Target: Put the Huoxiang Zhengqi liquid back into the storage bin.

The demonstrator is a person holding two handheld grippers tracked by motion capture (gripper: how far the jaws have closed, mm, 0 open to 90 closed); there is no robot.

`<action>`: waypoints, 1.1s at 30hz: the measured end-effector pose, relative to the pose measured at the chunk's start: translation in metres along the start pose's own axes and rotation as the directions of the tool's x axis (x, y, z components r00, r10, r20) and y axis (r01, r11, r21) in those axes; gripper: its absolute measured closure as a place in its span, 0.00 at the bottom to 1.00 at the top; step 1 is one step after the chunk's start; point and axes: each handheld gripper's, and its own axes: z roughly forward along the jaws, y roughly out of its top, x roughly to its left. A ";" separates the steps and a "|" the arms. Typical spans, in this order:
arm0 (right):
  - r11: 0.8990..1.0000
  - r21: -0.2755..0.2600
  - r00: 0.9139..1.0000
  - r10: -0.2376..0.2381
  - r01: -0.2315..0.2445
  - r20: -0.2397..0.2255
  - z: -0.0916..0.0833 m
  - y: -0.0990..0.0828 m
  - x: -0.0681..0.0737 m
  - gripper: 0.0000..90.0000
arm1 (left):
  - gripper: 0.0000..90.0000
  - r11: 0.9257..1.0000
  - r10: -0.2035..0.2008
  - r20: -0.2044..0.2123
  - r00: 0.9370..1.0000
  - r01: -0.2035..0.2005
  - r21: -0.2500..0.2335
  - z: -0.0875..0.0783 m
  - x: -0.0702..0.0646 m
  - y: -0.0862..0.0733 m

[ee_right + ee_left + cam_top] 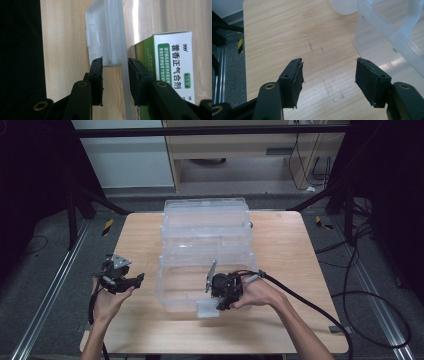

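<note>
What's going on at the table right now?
A person works at a wooden table with a clear plastic storage box. The right hand-held gripper straddles the box's near wall by its white latch; whether the pads actually press on it cannot be told. A green and white medicine carton sits inside the box. The left hand-held gripper hangs open over bare table to the box's left, holding nothing.

The left gripper (136, 281) hangs in a raised hand (107, 302), jaws spread wide with nothing between. The right gripper (115, 67) points down, jaws partly closed, forearm stretched forward.
</note>
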 end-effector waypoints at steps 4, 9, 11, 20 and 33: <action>1.000 -0.001 1.000 0.000 0.000 -0.001 0.000 0.000 0.000 0.73 | 0.43 1.000 0.005 0.009 1.000 -0.005 -0.017 -0.003 0.000 0.006; 1.000 -0.001 1.000 0.000 0.000 0.000 0.000 0.000 0.000 0.73 | 0.43 0.999 0.020 0.019 1.000 -0.019 -0.039 -0.005 -0.002 0.015; 1.000 -0.003 1.000 0.000 0.000 0.000 0.000 0.000 0.000 0.73 | 0.43 0.999 0.027 0.021 0.999 -0.026 -0.045 -0.007 -0.003 0.019; 1.000 -0.002 1.000 0.003 -0.003 0.001 0.000 0.000 0.000 0.73 | 0.43 0.993 0.072 0.017 0.997 -0.070 -0.097 -0.025 -0.007 0.044; 1.000 -0.004 1.000 -0.001 0.001 0.012 0.000 0.000 0.001 0.73 | 0.43 0.978 0.161 0.032 0.986 -0.155 -0.141 -0.039 -0.018 0.075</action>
